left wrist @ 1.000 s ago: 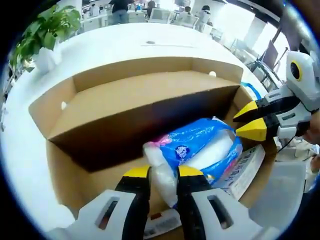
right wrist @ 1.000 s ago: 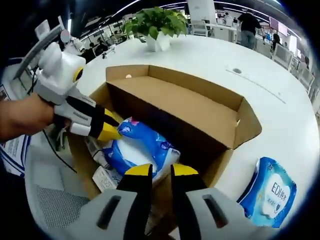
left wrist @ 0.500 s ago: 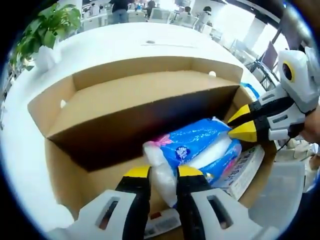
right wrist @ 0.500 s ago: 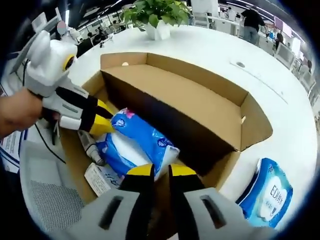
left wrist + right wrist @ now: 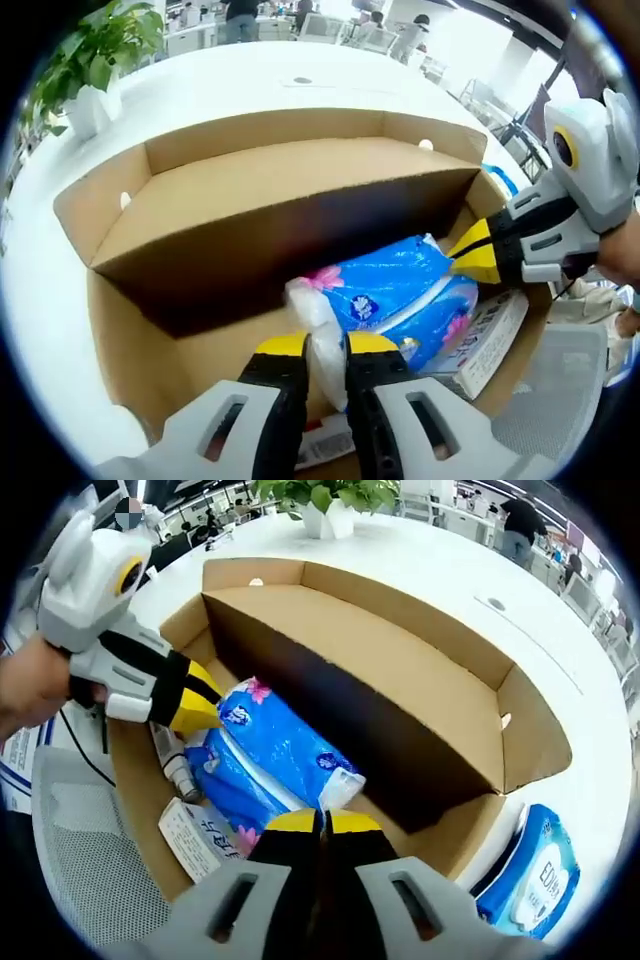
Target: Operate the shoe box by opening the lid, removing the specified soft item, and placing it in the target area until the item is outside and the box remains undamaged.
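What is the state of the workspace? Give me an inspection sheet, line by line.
Surface: white table.
Job's things: shoe box open, lid standing up; blue tissue pack inside.
Clutter: leaflet and small bottle in the box; second tissue pack on the table.
Grippers: left gripper shut on one end of the pack; right gripper shut on the other end.
Cables: black cable beside the box.
Surroundings: potted plant, office desks, people.

Open cardboard shoe box (image 5: pixel 260 190); blue tissue pack (image 5: pixel 400 295) inside.
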